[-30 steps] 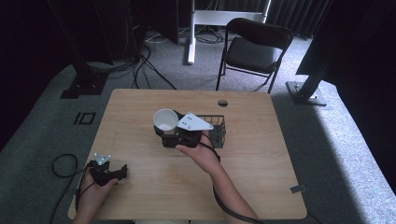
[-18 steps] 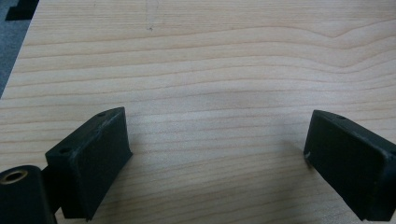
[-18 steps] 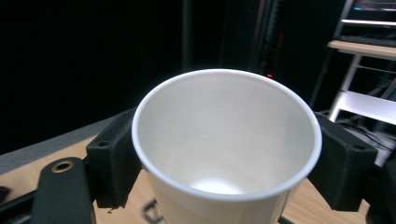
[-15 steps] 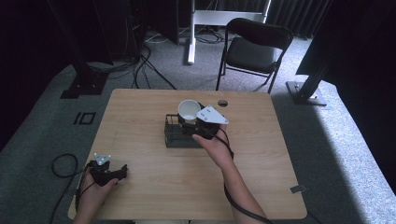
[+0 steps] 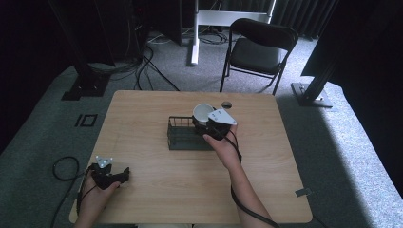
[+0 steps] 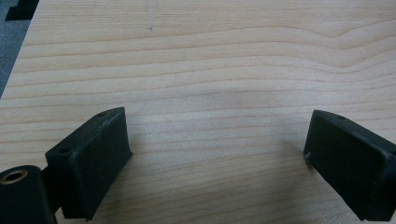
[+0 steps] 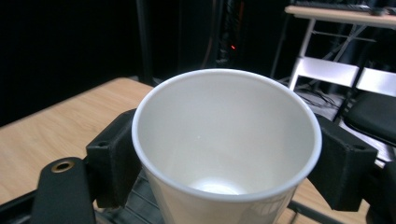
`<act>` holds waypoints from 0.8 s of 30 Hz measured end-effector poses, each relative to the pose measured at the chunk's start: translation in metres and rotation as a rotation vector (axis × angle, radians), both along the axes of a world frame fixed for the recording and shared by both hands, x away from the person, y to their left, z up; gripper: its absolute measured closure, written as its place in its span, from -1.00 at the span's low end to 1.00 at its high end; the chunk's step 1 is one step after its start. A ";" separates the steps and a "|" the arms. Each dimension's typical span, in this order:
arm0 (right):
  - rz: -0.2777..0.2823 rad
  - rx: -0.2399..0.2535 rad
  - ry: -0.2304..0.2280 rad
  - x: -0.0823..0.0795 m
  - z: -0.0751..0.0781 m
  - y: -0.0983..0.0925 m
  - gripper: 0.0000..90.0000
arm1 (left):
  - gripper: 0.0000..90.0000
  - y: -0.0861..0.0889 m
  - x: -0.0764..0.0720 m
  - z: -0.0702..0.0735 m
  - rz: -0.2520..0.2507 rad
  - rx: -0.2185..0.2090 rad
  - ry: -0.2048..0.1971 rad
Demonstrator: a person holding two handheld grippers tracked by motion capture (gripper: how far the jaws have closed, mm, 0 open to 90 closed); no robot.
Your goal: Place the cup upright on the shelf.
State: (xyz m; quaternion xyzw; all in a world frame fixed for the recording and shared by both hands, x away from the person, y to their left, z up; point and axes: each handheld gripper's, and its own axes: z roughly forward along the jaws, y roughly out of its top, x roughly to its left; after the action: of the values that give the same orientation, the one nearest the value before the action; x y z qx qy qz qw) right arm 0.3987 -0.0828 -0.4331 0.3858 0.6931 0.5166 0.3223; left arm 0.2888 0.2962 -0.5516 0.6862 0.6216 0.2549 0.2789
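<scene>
My left gripper (image 5: 110, 175) rests at the table's (image 5: 157, 190) near-left corner, jaws apart, nothing between them. Mid-table sits the black wire basket (image 5: 183, 135). My right gripper (image 5: 215, 125) is clamped on the white paper cup (image 5: 203, 113), held upright over the basket's right end. To seat it well I'd lower straight, keep the squeeze light so the wall doesn't crush, and release only once the base rests.

Grey carpet (image 5: 342, 156); black chair (image 5: 256, 50).
</scene>
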 end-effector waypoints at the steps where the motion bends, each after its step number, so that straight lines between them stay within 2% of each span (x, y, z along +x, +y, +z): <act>1: -0.009 0.000 0.016 0.003 -0.006 -0.002 -0.55 | -0.84 0.000 0.000 0.000 0.000 -0.001 0.000; 6: -0.019 -0.005 0.041 0.007 -0.014 -0.003 -0.55 | -0.84 0.000 0.000 0.000 0.000 -0.001 0.000; 7: -0.029 -0.002 0.061 0.009 -0.020 -0.004 -0.55 | -0.84 0.000 0.000 0.000 0.000 -0.001 0.000; 10: -0.030 0.000 0.078 0.010 -0.025 -0.004 -0.55 | -0.84 0.000 0.000 0.000 0.000 -0.001 0.000; 14: -0.033 -0.018 0.086 0.011 -0.031 -0.004 -0.55 | -0.84 0.000 0.000 0.000 0.000 -0.001 0.000; 20: -0.034 -0.019 0.108 0.012 -0.037 -0.005 -0.55 | -0.84 0.000 0.000 0.000 0.000 -0.002 -0.002; 24: -0.043 0.003 0.116 0.013 -0.039 -0.006 -0.55 | -0.84 0.000 0.000 0.000 0.000 -0.002 -0.001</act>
State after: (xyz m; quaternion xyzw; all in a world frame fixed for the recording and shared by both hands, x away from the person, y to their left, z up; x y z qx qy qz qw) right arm 0.4118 -0.0889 -0.4721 0.4303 0.7014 0.4873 0.2920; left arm 0.2888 0.2962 -0.5518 0.6858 0.6217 0.2549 0.2798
